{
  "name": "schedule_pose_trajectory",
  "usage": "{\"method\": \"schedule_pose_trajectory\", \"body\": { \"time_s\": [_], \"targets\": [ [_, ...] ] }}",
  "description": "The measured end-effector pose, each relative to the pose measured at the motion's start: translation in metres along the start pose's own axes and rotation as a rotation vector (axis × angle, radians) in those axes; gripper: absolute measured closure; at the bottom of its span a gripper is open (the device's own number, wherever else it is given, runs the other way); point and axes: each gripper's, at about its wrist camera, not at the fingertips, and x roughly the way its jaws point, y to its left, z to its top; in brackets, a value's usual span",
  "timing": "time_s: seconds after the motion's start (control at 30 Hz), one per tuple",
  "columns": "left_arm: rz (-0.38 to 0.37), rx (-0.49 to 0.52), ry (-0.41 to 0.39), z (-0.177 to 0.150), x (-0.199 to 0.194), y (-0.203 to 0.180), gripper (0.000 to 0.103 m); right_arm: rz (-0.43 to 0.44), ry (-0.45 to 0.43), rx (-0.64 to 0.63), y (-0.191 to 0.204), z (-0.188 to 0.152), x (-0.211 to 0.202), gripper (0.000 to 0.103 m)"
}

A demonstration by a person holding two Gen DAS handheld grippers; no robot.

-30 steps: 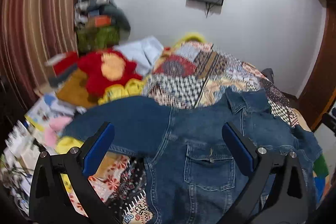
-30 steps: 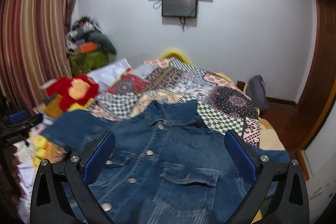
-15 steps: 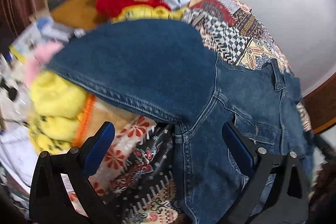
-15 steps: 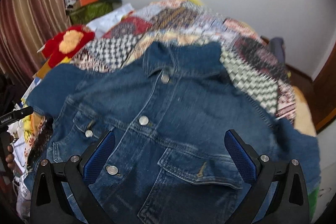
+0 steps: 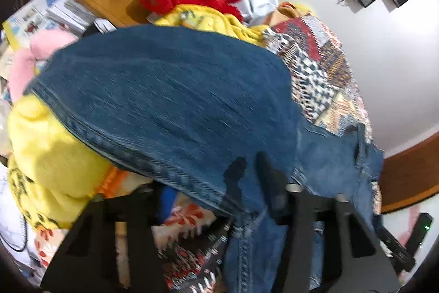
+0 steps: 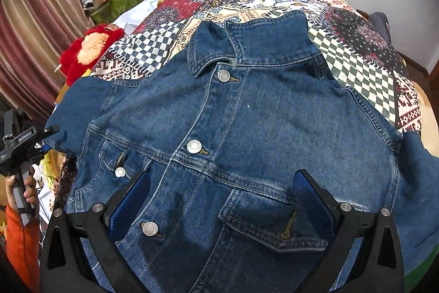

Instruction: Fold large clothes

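Left claw: the left gripper [image 5: 219, 199] has dropped from a high look across the bed to the underarm edge of the sleeve [image 5: 170, 100], and its jaws, wide a second ago, are closing with the sleeve's lower seam between them (the picture is blurred, so I cannot tell whether the pads already press the cloth).

Meaning for the task: judged from this, the first fold is starting, the sleeve to be carried in over the chest.

Jacket: the denim jacket [image 6: 247, 128] lies face up and buttoned on the patchwork bedspread [image 6: 356, 54], collar toward the wall, one sleeve draped over the yellow plush [image 5: 55, 155] at the bed's left edge.

Hand: a hand [image 6: 19, 191] in an orange cuff grips the left tool's handle.

Right claw: the right gripper [image 6: 222, 199] has come down too and hangs over the lower front by the chest pocket, jaws spread wide, holding nothing.
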Motion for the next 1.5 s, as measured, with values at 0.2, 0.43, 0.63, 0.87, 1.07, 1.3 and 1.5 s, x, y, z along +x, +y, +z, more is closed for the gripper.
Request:
{"method": "schedule_pose_trajectory", "body": {
  "time_s": [0.2, 0.43, 0.63, 0.87, 1.07, 1.3, 1.5],
  "targets": [
    [0.149, 0.141, -0.136, -0.002, -0.029, -0.026, 0.091, -0.003, -0.030, 0.004, -0.001, 0.002, -0.014, 0.000],
    [-0.001, 0.358, -0.272, 0.000, -0.078, -0.103, 0.094, -0.008, -0.096, 0.002, -0.003, 0.002, -0.049, 0.000],
    [-0.053, 0.481, -0.167, -0.023, -0.044, -0.160, 0.095, -0.018, -0.150, 0.007, -0.008, -0.004, -0.082, 0.000],
    [-0.048, 0.407, 0.122, -0.059, 0.043, -0.148, 0.095, -0.019, -0.194, 0.009, -0.014, -0.014, -0.112, 0.000],
    [-0.083, 0.339, 0.280, -0.082, 0.064, -0.129, 0.082, -0.023, -0.202, 0.006, -0.014, -0.019, -0.122, 0.000],
    [-0.149, 0.279, 0.215, -0.080, 0.014, -0.101, 0.049, 0.002, -0.181, 0.004, -0.001, -0.019, -0.112, 0.000],
    [-0.198, 0.104, 0.108, -0.047, -0.031, -0.042, 0.041, 0.017, -0.164, -0.030, 0.020, -0.015, -0.100, 0.000]
  ]
}}
